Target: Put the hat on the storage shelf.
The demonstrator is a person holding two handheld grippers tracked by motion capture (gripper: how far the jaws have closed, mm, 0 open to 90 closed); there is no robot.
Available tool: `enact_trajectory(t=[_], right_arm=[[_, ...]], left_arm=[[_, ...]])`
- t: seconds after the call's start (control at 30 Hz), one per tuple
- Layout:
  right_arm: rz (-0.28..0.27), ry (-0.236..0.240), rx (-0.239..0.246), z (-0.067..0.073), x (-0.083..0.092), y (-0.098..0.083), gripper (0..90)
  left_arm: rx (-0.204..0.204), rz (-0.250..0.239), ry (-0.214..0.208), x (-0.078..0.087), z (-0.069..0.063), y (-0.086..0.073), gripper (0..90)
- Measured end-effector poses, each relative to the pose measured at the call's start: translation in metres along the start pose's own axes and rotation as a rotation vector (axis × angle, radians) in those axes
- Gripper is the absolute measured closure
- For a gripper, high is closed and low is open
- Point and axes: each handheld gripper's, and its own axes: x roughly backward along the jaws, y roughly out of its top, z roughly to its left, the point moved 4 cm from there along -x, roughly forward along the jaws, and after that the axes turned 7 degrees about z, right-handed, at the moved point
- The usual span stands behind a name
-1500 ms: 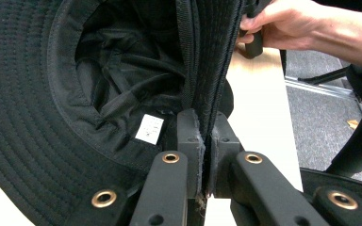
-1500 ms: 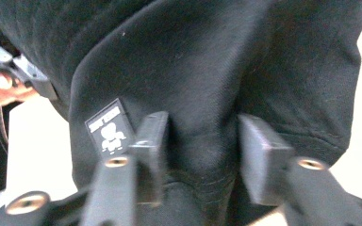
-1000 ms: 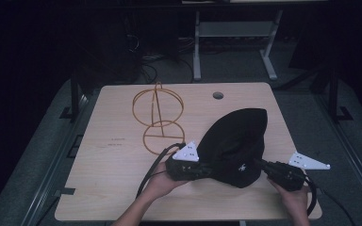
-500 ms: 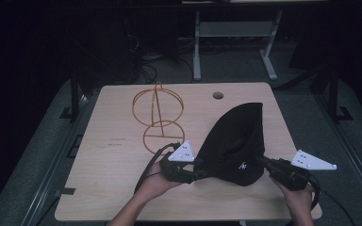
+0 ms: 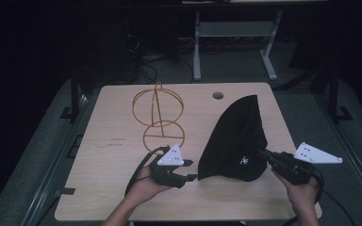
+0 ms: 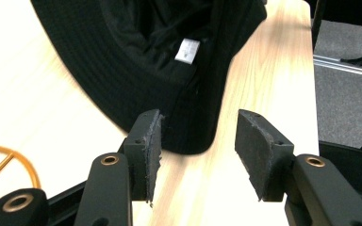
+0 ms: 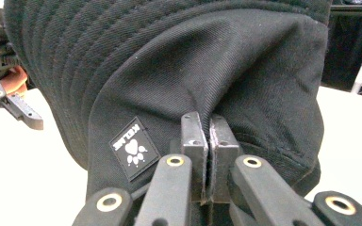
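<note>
A black bucket hat (image 5: pixel 238 136) hangs off the table's right half, lifted at its lower right side. My right gripper (image 5: pixel 260 153) is shut on a fold of its fabric (image 7: pixel 193 61), just right of a paw-print patch (image 7: pixel 132 147). My left gripper (image 5: pixel 192 177) sits at the hat's lower left. Its jaws have just been opening, and the pads (image 6: pixel 147 141) now stand apart. The hat's brim edge (image 6: pixel 188 136) lies just ahead of them, between the pads but not pressed. A white label (image 6: pixel 187 50) shows inside the hat.
An orange wire hat stand (image 5: pixel 158 113) with two rings stands at the table's back left, its base ring (image 6: pixel 9 160) near my left gripper. The light wood table (image 5: pixel 113 155) has a cable hole (image 5: pixel 218 95). Dark floor and a metal frame (image 5: pixel 235 33) lie beyond.
My left gripper's jaws opened off the hat's brim and drew back a little to the left. My right gripper rose with the hat, which now hangs taller and narrower.
</note>
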Motion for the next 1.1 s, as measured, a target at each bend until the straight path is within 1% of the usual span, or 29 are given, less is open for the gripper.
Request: enact_trajectory(t=[0.13, 0.2, 0.37, 0.43, 0.5, 0.53, 0.57, 0.6, 0.63, 0.77, 0.87, 0.93, 1.0, 1.07, 1.1], right_arm=[[0.000, 0.003, 0.015, 0.001, 0.002, 0.011, 87.6], [0.002, -0.009, 0.022, 0.001, 0.002, 0.016, 87.7], [0.002, -0.009, 0.030, 0.001, 0.005, 0.030, 87.7], [0.003, -0.016, 0.042, 0.002, 0.006, 0.038, 87.8], [0.007, -0.022, 0.053, 0.003, 0.007, 0.045, 87.7], [0.009, -0.023, 0.054, 0.004, 0.008, 0.048, 87.8], [0.009, -0.023, 0.054, 0.004, 0.008, 0.048, 87.8], [0.007, -0.023, 0.067, 0.005, 0.008, 0.056, 87.7], [0.008, -0.022, 0.073, 0.005, 0.008, 0.058, 87.7], [0.011, -0.025, 0.083, 0.007, 0.007, 0.067, 87.8], [0.009, -0.022, 0.088, 0.008, 0.007, 0.075, 87.7], [0.014, -0.020, 0.093, 0.010, 0.006, 0.081, 87.7], [0.021, -0.018, 0.104, 0.011, 0.006, 0.089, 87.8], [0.024, -0.013, 0.116, 0.013, 0.005, 0.097, 87.7], [0.024, -0.011, 0.122, 0.014, 0.005, 0.102, 87.7]], left_arm=[[0.010, -0.003, 0.007, 0.006, 0.002, -0.007, 50.9], [0.016, -0.003, 0.012, 0.010, 0.003, -0.011, 51.1], [0.025, -0.002, 0.024, 0.017, 0.006, -0.022, 51.3], [0.035, -0.001, 0.025, 0.020, 0.006, -0.027, 51.3], [0.034, 0.005, 0.033, 0.022, 0.007, -0.032, 51.3], [0.043, 0.003, 0.032, 0.023, 0.007, -0.034, 51.3], [0.043, 0.003, 0.032, 0.023, 0.007, -0.034, 51.3], [0.054, -0.002, 0.036, 0.026, 0.008, -0.040, 51.3], [0.057, 0.000, 0.040, 0.027, 0.008, -0.042, 51.3], [0.060, 0.009, 0.048, 0.031, 0.010, -0.051, 51.2], [0.080, -0.003, 0.048, 0.033, 0.010, -0.057, 50.8], [0.080, -0.001, 0.054, 0.034, 0.011, -0.059, 50.4], [0.096, -0.008, 0.057, 0.036, 0.011, -0.066, 50.1], [0.100, -0.010, 0.057, 0.036, 0.011, -0.068, 49.8], [0.102, -0.007, 0.064, 0.037, 0.012, -0.071, 49.4]])
